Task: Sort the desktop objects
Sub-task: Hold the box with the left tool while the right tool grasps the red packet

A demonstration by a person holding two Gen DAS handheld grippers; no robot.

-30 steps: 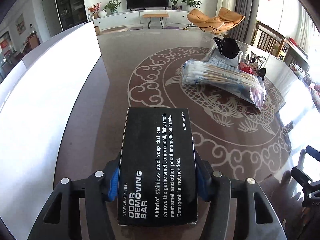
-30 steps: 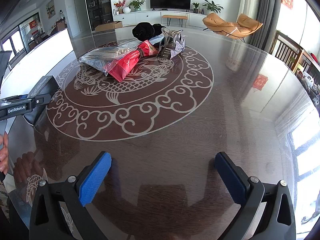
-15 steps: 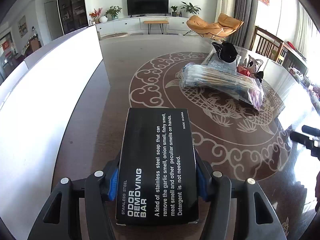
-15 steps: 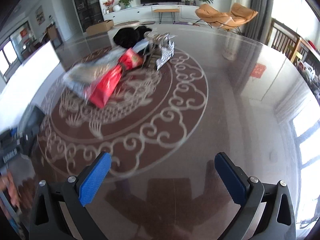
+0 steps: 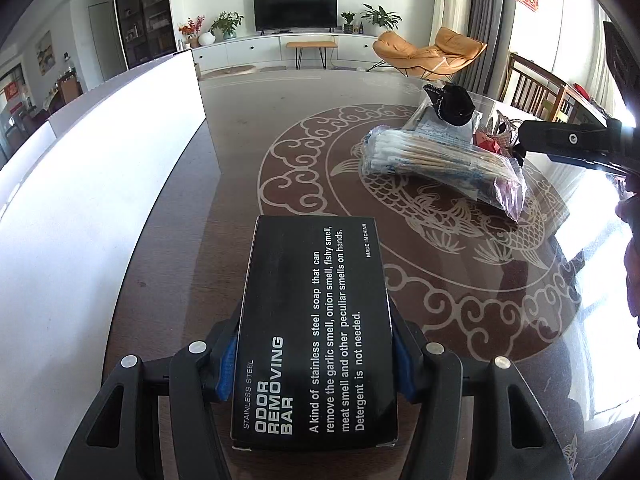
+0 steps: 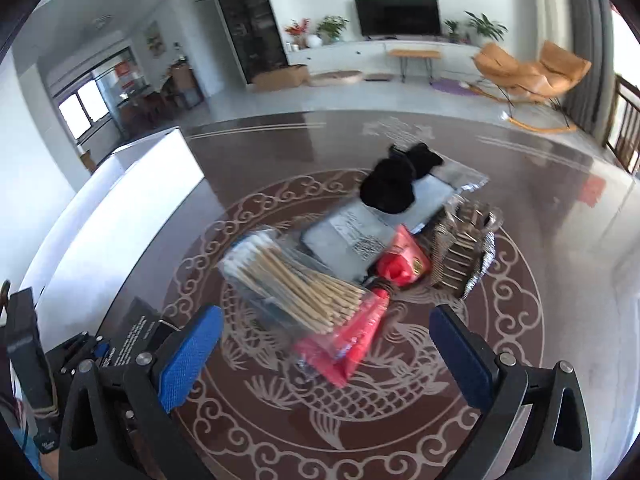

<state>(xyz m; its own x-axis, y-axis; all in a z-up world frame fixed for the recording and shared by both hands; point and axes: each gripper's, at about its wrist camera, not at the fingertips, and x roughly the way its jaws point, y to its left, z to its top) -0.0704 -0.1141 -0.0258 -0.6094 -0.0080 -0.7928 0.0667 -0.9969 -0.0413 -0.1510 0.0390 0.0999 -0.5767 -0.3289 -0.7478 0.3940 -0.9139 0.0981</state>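
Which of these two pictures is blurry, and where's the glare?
Right wrist view: motion blur smears the bag of wooden sticks and red packet; the open right hand-held gripper stays sharp. Left wrist view: crisp, the black box label readable, with window glare washing out the table at right.

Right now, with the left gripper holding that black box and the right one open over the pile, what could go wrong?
The black box is held only at its near end, so it could tilt or slip from the left gripper. The right gripper hangs open over the overlapping cotton swab bag and red packet, so it might catch both.
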